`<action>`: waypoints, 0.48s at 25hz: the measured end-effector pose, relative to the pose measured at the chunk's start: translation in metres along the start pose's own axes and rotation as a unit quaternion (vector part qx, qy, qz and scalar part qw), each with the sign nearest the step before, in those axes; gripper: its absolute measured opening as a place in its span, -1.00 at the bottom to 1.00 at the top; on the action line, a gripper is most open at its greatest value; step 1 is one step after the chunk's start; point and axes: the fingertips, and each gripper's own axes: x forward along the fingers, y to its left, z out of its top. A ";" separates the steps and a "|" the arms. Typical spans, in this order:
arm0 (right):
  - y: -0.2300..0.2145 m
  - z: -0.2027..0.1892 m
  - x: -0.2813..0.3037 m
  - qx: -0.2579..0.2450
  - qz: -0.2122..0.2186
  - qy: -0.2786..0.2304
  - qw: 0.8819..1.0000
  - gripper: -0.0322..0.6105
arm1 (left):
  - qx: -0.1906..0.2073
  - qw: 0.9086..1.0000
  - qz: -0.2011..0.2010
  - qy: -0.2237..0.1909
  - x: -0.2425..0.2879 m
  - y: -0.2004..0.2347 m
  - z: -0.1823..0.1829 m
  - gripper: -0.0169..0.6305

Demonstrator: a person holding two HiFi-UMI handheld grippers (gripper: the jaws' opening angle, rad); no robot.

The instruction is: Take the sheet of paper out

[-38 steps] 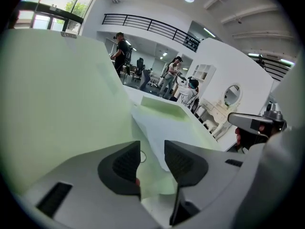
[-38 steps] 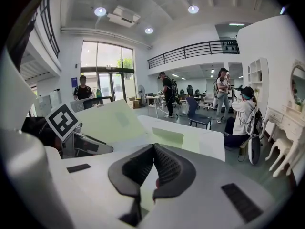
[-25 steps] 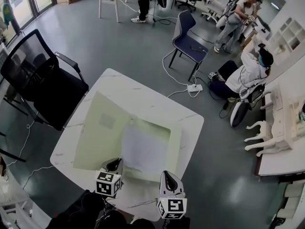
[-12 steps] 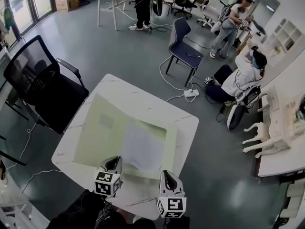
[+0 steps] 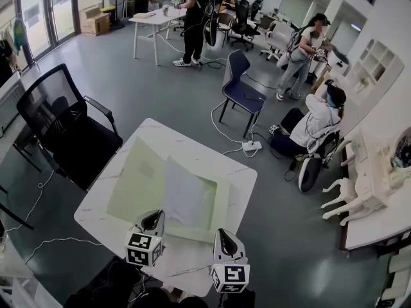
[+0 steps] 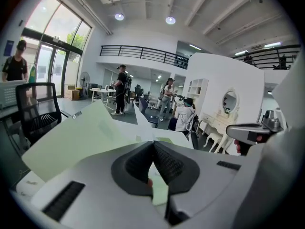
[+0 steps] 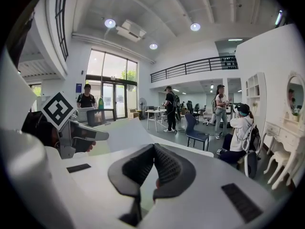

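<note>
white table (image 5: 215, 162), folder (image 5: 136, 179), sheet (image 5: 186, 201) corners hidden

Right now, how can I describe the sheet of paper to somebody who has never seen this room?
Find the white marble table beside the black mesh chair. An open pale green folder is at its near side, and the sheet of paper stands tilted in the folder's right half. It is the only plain white leaf among green flaps.
</note>
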 end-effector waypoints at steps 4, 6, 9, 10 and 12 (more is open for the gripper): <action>0.003 0.016 -0.032 -0.008 0.000 -0.023 1.000 -0.85 | 0.016 0.999 0.005 -0.036 -0.037 -0.017 0.020 -0.87; 0.003 0.021 -0.051 -0.009 -0.001 -0.034 0.999 -0.85 | 0.025 0.998 0.007 -0.053 -0.058 -0.028 0.027 -0.87; 0.001 0.032 -0.078 -0.013 -0.001 -0.052 0.999 -0.85 | 0.041 0.996 0.011 -0.076 -0.087 -0.045 0.036 -0.88; 0.001 0.035 -0.086 -0.014 -0.001 -0.057 0.998 -0.85 | 0.047 0.995 0.013 -0.083 -0.096 -0.051 0.038 -0.88; 0.001 0.040 -0.103 -0.017 0.000 -0.066 0.998 -0.85 | 0.057 0.994 0.016 -0.094 -0.115 -0.062 0.040 -0.88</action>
